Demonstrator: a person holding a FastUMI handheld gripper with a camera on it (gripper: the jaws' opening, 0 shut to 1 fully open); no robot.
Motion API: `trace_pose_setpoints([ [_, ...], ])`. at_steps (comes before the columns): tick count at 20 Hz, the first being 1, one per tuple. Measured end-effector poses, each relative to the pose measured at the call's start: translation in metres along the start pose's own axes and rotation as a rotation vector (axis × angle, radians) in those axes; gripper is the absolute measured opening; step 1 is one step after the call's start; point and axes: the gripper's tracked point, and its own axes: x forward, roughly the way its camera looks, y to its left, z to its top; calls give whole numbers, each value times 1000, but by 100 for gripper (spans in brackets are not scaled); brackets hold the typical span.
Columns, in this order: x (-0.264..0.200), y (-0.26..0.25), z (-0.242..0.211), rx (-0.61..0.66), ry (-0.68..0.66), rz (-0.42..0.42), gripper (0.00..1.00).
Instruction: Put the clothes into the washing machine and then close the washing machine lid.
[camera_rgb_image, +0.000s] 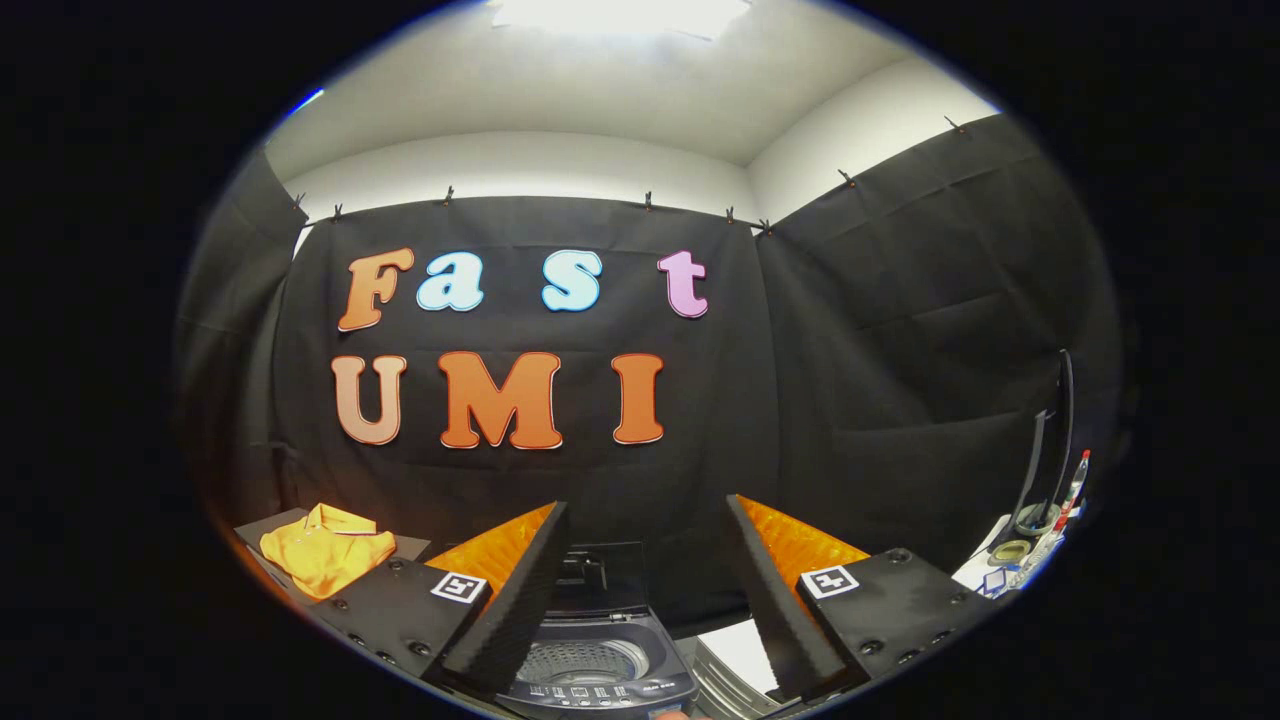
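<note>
Room lies open between the gripper (645, 575) fingers, which stand wide apart and hold nothing, with the top-loading washing machine (598, 660) just below between them, lid up and drum bare, and the folded yellow polo shirt (326, 548) well off beyond the left finger.

The gripper (645, 520) hangs with its fingers spread wide and nothing between them — below and ahead sits the washing machine (597, 665), lid up and drum showing, while a folded yellow shirt (325, 548) lies off left.
</note>
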Motion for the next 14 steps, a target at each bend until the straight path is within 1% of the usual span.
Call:
trace_pose_setpoints([
  [3, -3, 4, -2, 11, 2, 7, 98],
  [7, -3, 5, -1, -10, 5, -3, 98],
  [14, -1, 27, -1, 9, 6, 24, 98],
])
